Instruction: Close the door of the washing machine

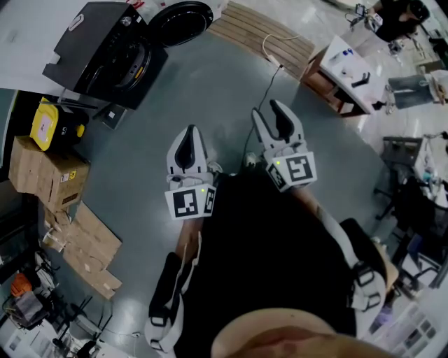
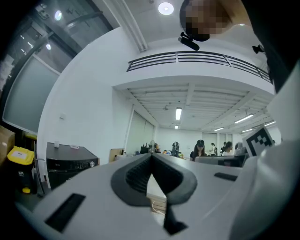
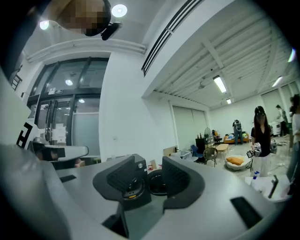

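The black washing machine [image 1: 105, 49] stands on the grey floor at the far left of the head view, its round door [image 1: 180, 21] swung open to its right. My two grippers are held level in mid-air, well short of it. My left gripper [image 1: 187, 147] is shut, its tips touching with nothing between them. My right gripper [image 1: 278, 122] is open and empty. In the right gripper view the machine [image 3: 133, 176] and its open door [image 3: 157, 183] show between the spread jaws of the right gripper [image 3: 149, 165]. The left gripper [image 2: 151, 157] has the machine [image 2: 70, 164] off to its left.
A yellow box [image 1: 52, 124] and cardboard boxes [image 1: 45, 171] lie at the left. A wooden pallet [image 1: 262, 31] sits behind the machine, with a cable [image 1: 269, 84] trailing from it over the floor. A white table [image 1: 350, 66] stands at the right. People [image 3: 260, 136] stand far off.
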Motion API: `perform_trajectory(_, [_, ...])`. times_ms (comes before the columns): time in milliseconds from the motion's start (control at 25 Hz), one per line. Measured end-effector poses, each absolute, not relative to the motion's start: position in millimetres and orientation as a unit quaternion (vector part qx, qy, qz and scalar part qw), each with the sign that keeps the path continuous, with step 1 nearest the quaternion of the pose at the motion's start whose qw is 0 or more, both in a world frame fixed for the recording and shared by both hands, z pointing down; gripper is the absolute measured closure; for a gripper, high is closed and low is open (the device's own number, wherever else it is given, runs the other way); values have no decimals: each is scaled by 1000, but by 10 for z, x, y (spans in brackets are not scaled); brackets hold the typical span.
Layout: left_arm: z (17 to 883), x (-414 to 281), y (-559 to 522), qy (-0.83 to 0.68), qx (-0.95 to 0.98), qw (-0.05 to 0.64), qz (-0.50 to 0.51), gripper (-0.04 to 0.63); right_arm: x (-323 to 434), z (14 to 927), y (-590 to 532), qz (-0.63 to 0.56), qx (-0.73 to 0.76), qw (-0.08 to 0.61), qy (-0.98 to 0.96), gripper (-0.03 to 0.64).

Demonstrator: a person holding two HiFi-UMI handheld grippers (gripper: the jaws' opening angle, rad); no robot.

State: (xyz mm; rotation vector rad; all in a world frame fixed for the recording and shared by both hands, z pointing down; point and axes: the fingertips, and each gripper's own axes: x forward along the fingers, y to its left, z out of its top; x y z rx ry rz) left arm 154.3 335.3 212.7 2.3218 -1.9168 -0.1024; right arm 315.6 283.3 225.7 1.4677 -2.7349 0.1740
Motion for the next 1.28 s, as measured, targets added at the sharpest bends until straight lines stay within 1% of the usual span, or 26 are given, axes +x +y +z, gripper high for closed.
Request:
perform_trajectory(560, [2289,1021,3444,-609,788,80,-34,591,2561,2374,2985,65,492,24,-868,454])
perform_trajectory(840, [2413,883,3375,-603,792,93,-31,591,2463,2396,2886,69,500,26,-863,454])
perform_trajectory(1080, [2474,810,3033,-613,784,97,-27,591,2310,2509,2492,83,486,29,-869,454])
perform_trajectory(1280, [2503,755,2465,-626,774,94,-17,591,2223,2518,1903,82,468,25,-879,454])
